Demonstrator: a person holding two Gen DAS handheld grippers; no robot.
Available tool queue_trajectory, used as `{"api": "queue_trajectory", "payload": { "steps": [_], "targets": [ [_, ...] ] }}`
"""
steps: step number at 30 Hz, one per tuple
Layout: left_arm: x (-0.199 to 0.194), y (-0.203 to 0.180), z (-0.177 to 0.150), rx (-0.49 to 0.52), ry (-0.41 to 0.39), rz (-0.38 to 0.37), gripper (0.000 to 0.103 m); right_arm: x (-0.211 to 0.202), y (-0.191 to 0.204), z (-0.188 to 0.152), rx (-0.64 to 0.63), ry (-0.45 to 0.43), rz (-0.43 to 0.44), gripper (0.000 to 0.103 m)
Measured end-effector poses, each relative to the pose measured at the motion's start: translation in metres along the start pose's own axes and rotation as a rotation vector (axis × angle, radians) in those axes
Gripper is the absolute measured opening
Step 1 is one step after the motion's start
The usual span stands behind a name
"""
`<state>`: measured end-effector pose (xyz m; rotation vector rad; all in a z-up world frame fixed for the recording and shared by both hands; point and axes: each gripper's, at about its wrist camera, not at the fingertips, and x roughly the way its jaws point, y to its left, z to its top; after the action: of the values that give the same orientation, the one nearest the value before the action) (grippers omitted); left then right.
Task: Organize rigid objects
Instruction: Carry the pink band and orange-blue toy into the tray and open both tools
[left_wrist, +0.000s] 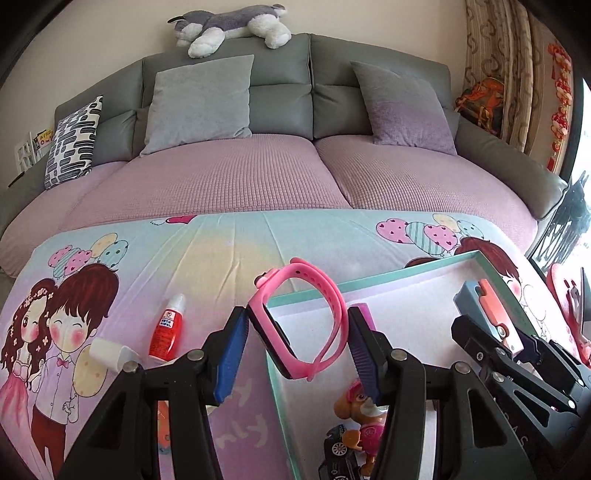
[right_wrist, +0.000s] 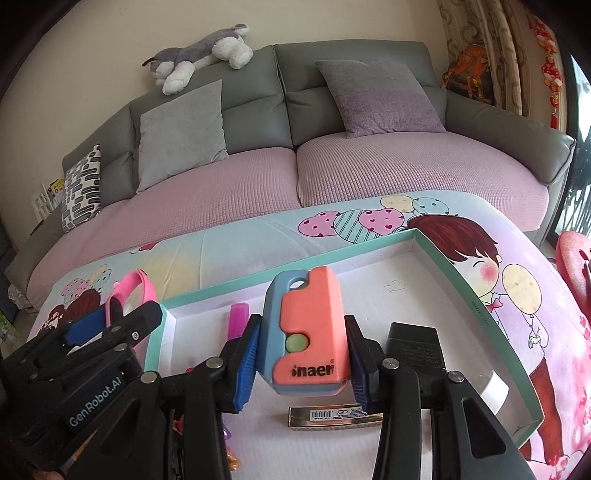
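A pink wristwatch (left_wrist: 301, 321) with a looped strap stands on edge between the left jaws, its dark face against the left pad. An orange-and-blue block (right_wrist: 306, 332) printed "naem", with a green dot, sits upright, clamped between the right jaws. Beneath both lies a teal-rimmed white box (right_wrist: 480, 291).

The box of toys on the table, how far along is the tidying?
Done: the box already holds a dog figure, toy car, black adapter and a few more. In hand: left tongs hold the pink watch, right tongs the orange-blue toy, both over the box. Left: red bottle and white piece outside.
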<state>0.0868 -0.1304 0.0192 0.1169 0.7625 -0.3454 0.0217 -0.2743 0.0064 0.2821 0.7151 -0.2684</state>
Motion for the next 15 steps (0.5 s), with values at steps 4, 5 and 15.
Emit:
{"api": "queue_trajectory", "payload": {
  "steps": [4,5,15],
  "targets": [
    [0.011,-0.005,-0.002,0.006,0.019,-0.002,0.056,0.007,-0.004,-0.002,0.008,0.010,-0.005,0.045],
    [0.013,-0.006,-0.003,0.006,0.025,-0.002,0.056,0.009,-0.005,-0.003,0.011,0.014,-0.006,0.045],
    [0.027,-0.012,-0.013,0.008,0.078,-0.016,0.056,0.021,-0.006,-0.010,-0.006,0.053,-0.029,0.045]
  ]
}}
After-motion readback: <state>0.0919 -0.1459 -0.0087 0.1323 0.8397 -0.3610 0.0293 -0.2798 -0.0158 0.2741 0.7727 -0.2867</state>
